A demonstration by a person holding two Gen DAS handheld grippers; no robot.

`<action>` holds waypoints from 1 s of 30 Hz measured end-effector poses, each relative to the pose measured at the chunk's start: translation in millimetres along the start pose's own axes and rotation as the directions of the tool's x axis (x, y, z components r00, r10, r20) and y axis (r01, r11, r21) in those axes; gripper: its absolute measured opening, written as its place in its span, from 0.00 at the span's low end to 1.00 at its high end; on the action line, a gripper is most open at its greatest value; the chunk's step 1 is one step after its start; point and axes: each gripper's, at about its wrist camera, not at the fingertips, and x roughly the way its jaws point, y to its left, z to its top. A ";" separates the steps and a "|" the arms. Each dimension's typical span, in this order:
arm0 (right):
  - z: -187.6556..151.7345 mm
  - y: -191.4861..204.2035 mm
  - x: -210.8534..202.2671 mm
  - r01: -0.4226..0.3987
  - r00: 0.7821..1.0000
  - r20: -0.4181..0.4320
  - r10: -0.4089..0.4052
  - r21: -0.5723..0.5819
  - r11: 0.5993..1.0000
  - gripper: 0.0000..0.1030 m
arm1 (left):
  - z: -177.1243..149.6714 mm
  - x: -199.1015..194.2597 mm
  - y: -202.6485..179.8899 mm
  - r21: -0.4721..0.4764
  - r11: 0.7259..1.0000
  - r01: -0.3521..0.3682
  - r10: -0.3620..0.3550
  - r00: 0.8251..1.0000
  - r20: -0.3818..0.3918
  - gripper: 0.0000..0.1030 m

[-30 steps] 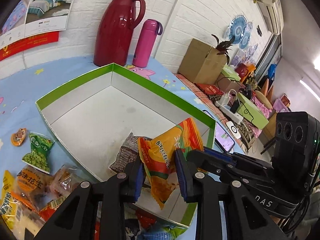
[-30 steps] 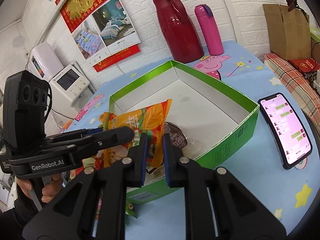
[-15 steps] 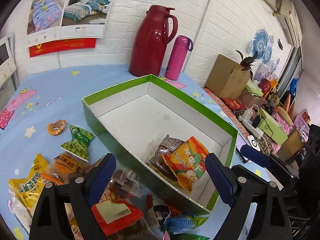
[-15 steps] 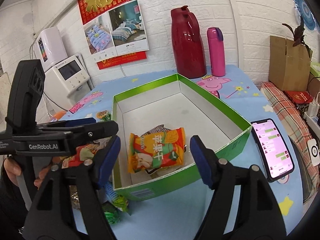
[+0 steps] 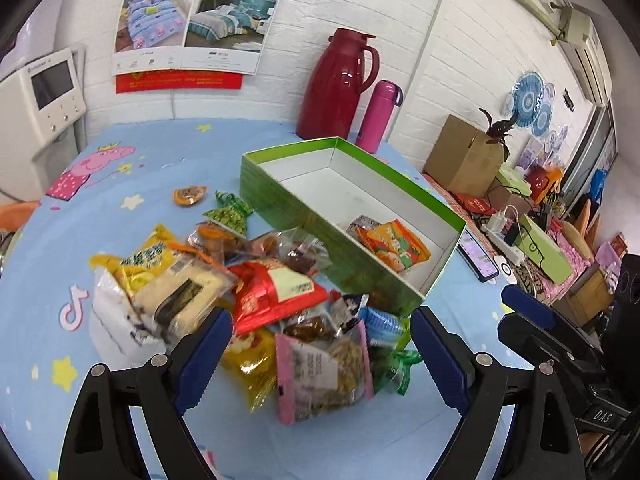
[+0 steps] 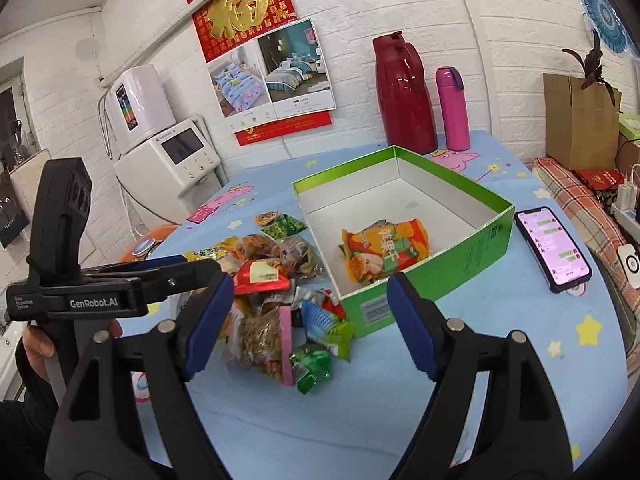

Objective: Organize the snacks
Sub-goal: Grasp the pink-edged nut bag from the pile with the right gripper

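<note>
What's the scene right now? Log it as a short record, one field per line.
box: green box, open, on the blue table
in box: orange packet lying on a darker packet
loose snacks: pile on the table beside the box
left gripper: open, empty, over the pile
right gripper: open, empty
phone: flat on the table, screen lit, beside the box

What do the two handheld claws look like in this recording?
Both claws, left and right, have black angular arms with silver rivets and blue pads. The left unit's black body reads GenRobot.AI in white, with a camera block on top.
</note>
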 end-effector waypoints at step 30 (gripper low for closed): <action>-41.4 -0.7 85.3 -0.192 0.940 -0.265 0.215 0.107 0.975 0.51 | -71.3 49.0 25.7 -0.061 0.978 0.197 -0.205 0.965 -0.166 0.60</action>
